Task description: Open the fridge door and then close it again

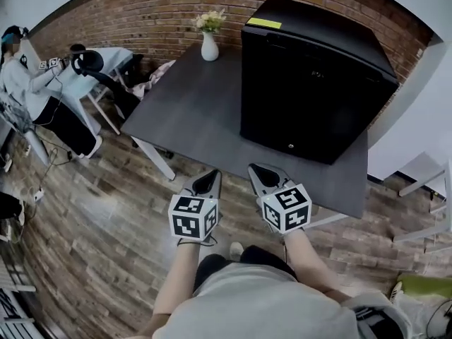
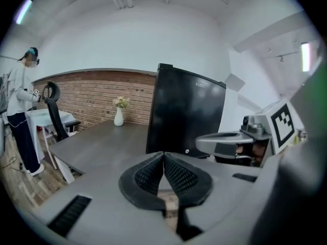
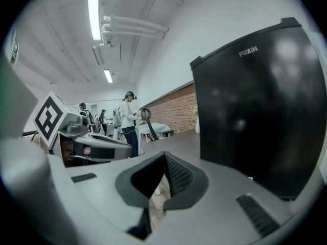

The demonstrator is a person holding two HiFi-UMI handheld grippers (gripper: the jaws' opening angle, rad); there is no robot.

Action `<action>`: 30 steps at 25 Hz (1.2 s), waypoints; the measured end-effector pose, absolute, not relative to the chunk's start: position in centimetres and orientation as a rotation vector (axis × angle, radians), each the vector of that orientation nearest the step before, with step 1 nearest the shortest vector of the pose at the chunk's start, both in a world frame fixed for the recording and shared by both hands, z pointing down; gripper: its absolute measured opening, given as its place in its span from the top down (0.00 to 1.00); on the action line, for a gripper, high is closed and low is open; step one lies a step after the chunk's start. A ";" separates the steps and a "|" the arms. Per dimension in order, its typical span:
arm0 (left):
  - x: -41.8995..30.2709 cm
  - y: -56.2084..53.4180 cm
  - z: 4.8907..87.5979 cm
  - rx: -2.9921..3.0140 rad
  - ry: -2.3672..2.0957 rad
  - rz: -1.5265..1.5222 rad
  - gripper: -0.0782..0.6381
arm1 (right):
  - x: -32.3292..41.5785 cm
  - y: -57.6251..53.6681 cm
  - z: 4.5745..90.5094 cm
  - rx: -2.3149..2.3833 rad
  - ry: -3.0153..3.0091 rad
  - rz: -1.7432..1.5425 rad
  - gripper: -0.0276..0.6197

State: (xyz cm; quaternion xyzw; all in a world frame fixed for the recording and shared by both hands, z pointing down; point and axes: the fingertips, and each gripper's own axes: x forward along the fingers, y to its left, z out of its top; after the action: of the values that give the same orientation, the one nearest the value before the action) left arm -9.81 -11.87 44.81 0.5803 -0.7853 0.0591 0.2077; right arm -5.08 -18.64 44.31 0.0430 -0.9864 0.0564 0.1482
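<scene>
Jaws on my left gripper (image 2: 163, 158) are pressed flat together, ribbed pads meeting in one seam with nothing caught between them. The right gripper (image 3: 164, 160) is the same: pads fully closed, empty. From the head view I see both of them side by side, a little apart from each other. Their tips point toward the near edge of the dark table (image 1: 191, 111), and each marker cube sits just ahead of my forearms. Neither one touches anything.

Beyond them is the black fridge (image 1: 311, 83), standing upright on the right part of the table with its door shut, front face turned toward me. A small round fitting (image 1: 290, 146) shows low on that front, and a yellow label (image 1: 264, 22) lies on the top at the back. The fridge is clear of both grippers, and the right gripper is the one nearer to it.

At the far end of the table, left of the fridge, a white vase (image 1: 210, 48) holds pale flowers in front of the brick wall (image 1: 141, 13). The floor (image 1: 106, 210) under me is wood plank. Off to the left another person (image 1: 28, 83) stands beside a dark chair (image 1: 92, 66).
</scene>
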 end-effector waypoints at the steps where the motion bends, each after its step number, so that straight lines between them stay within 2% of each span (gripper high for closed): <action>1: -9.8 -13.1 44.7 1.643 -2.171 0.158 0.88 | -5.0 -19.5 44.4 0.150 -2.834 0.161 0.96; 13: -11.7 -23.4 45.3 1.882 -1.961 0.148 0.88 | -3.6 -28.2 45.3 0.508 -2.764 0.203 0.96; 20: -14.6 -27.1 44.9 2.036 -1.798 0.237 0.88 | -6.0 -30.7 44.4 0.691 -2.745 0.218 0.96; 30: -18.1 -30.6 43.2 2.221 -1.688 0.283 0.88 | -8.2 -33.1 41.3 0.923 -2.698 0.080 0.96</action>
State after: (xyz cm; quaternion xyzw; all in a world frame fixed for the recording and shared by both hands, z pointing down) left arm -18.12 -30.57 43.25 0.7808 -0.5935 0.0994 0.1681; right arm -8.16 -33.06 41.25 0.3203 -0.9359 0.0276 0.1440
